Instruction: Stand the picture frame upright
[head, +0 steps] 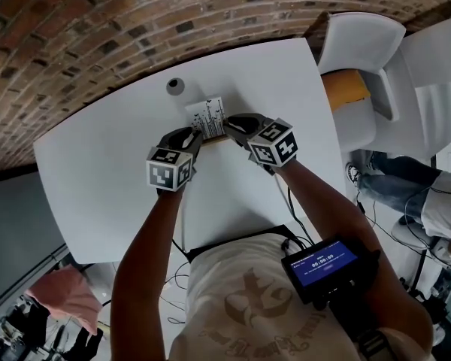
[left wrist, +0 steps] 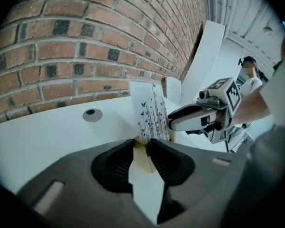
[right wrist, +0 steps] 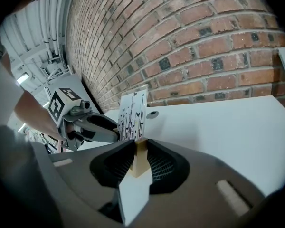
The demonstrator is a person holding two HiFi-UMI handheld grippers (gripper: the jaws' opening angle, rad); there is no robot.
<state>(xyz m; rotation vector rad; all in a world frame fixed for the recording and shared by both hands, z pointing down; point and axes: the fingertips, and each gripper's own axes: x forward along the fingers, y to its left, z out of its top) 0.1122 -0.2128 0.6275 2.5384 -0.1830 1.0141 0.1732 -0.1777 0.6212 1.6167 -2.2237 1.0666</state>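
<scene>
The picture frame stands nearly upright on the white table, a white print of butterflies on dark stems facing the brick wall side. My left gripper is shut on the frame's pale wooden bottom edge at its left end, and my right gripper is shut on the same edge at the right. In the left gripper view, the wood sits pinched between my left gripper pads, the frame rising above. The right gripper view shows the frame above my right gripper, which is clamped on the wood.
A round grey cable grommet lies in the table just behind the frame. The brick wall runs along the far edge. White chairs stand at the right. A seated person's legs are further right. A small screen hangs at my chest.
</scene>
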